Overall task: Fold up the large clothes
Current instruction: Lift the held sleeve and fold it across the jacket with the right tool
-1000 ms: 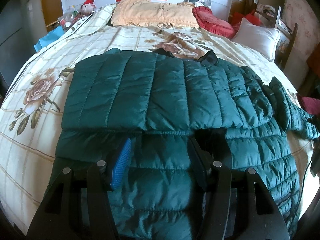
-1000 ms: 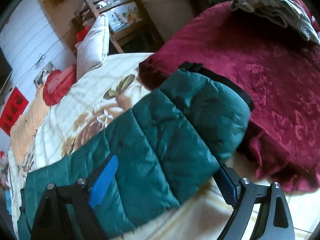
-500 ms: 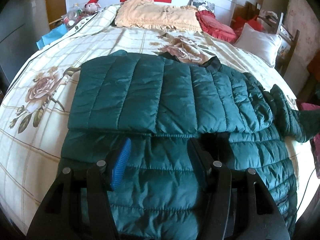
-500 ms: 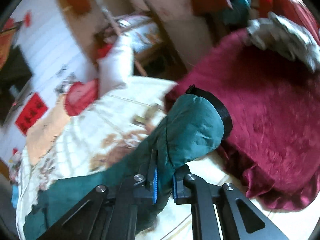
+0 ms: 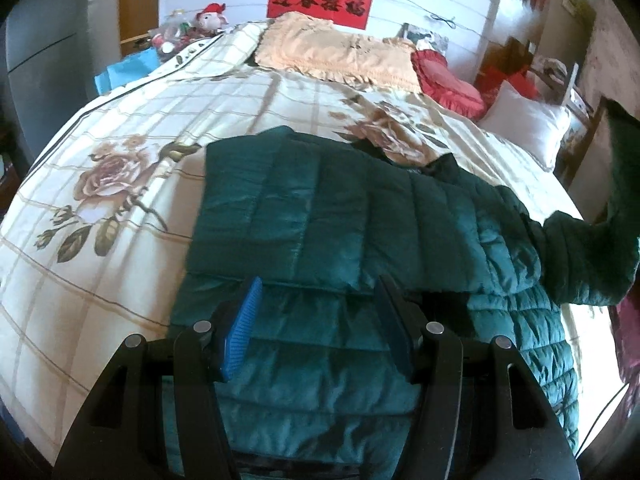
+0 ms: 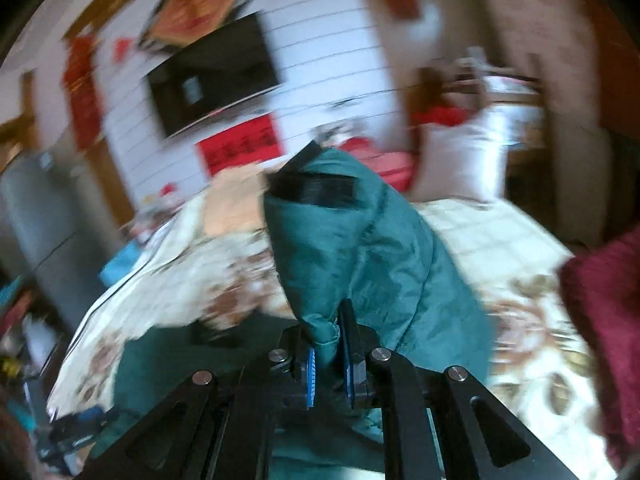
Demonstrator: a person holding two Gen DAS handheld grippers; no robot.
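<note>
A dark green quilted jacket (image 5: 320, 216) lies spread on the floral bedspread (image 5: 120, 152), with one sleeve folded across its body. My left gripper (image 5: 316, 300) is open and empty, hovering just above the jacket's lower part. My right gripper (image 6: 330, 344) is shut on the other sleeve (image 6: 360, 248) near its black cuff (image 6: 316, 188) and holds it lifted above the bed. That raised sleeve also shows at the right edge of the left wrist view (image 5: 600, 248). The right wrist view is motion-blurred.
Pillows lie at the head of the bed: a peach one (image 5: 336, 52), a red one (image 5: 444, 80) and a white one (image 5: 524, 124). A dark red blanket (image 6: 604, 320) sits at the right bed edge. A wooden chair (image 5: 580, 92) stands beyond the bed.
My right gripper closed on the sleeve near its cuff and lifted it up, swinging toward the bed's head. My left gripper stayed open and rose slightly over the jacket.
</note>
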